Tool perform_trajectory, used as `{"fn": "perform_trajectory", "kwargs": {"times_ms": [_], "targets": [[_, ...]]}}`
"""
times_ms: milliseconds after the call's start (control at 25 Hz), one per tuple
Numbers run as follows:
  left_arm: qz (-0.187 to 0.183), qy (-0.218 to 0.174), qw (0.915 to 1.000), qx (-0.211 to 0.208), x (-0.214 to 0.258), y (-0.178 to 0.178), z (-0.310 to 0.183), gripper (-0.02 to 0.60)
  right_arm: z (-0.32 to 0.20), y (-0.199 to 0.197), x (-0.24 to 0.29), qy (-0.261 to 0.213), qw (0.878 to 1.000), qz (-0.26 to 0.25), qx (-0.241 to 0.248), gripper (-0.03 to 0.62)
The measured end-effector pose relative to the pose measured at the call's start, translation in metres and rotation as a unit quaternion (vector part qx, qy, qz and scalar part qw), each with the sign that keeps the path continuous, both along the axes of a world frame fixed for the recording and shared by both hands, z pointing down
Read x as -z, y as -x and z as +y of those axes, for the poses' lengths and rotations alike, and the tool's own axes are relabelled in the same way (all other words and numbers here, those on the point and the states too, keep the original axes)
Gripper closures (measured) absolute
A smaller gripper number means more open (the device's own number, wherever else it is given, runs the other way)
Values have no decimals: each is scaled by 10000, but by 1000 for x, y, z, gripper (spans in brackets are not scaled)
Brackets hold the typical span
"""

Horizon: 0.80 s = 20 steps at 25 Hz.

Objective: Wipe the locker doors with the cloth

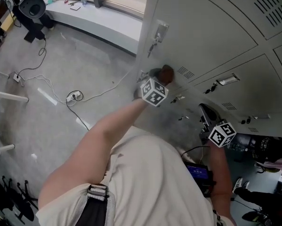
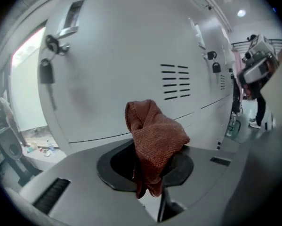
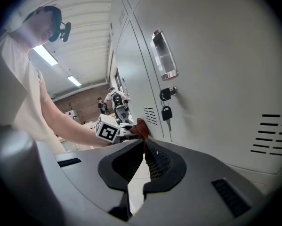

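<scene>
A reddish-brown cloth [image 2: 155, 142] is bunched between the jaws of my left gripper [image 2: 150, 173], which is shut on it. In the head view the cloth [image 1: 166, 74] is pressed against a grey locker door [image 1: 211, 32] just beside its vent slots, ahead of the left gripper [image 1: 162, 78]. A key hangs from that door's lock [image 2: 46, 72]. My right gripper [image 3: 144, 144] is shut with nothing in it, held lower and to the right near the lockers [image 3: 216, 79]. From the right gripper view the left gripper's cloth [image 3: 141, 126] touches the door below a lock with a hanging key [image 3: 166, 112].
Cables and a power strip [image 1: 75, 96] lie on the grey floor at left. A low window ledge [image 1: 98, 18] runs behind, with dark equipment [image 1: 31, 6] at the top left. Bags and dark gear [image 1: 265, 149] sit at the lower right by the lockers.
</scene>
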<state>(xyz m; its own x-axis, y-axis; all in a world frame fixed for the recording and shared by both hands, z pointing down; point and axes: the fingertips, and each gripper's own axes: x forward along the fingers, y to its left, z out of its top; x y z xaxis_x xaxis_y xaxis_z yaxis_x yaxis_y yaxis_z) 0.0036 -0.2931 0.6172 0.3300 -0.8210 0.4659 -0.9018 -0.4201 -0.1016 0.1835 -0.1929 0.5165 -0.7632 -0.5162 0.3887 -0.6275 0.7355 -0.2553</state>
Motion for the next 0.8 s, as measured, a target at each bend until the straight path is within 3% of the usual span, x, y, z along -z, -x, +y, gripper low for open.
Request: {"fn": "perform_trajectory", "kwargs": {"times_ms": [120, 280, 400, 480, 560, 800], "targets": [[-254, -131, 9982, 523, -5, 65, -8, 512, -3, 15, 2, -35, 10000, 49, 77, 576], [-806, -493, 9936, 623, 0, 125, -17, 512, -7, 30, 5, -75, 9999, 59, 40, 576], [-1210, -961, 9833, 958, 24, 157, -18, 512, -5, 42, 5, -92, 9999, 60, 38, 576], [-1209, -1323, 9758, 1256, 47, 161, -16, 512, -4, 51, 4, -98, 9999, 55, 48, 576], [-1056, -1445, 9746, 1348, 57, 149, -15, 512, -2, 60, 3, -131, 9999, 50, 76, 576], [-398, -1063, 9859, 1227, 51, 95, -11, 512, 14, 59, 6, -278, 9995, 114, 66, 576]]}}
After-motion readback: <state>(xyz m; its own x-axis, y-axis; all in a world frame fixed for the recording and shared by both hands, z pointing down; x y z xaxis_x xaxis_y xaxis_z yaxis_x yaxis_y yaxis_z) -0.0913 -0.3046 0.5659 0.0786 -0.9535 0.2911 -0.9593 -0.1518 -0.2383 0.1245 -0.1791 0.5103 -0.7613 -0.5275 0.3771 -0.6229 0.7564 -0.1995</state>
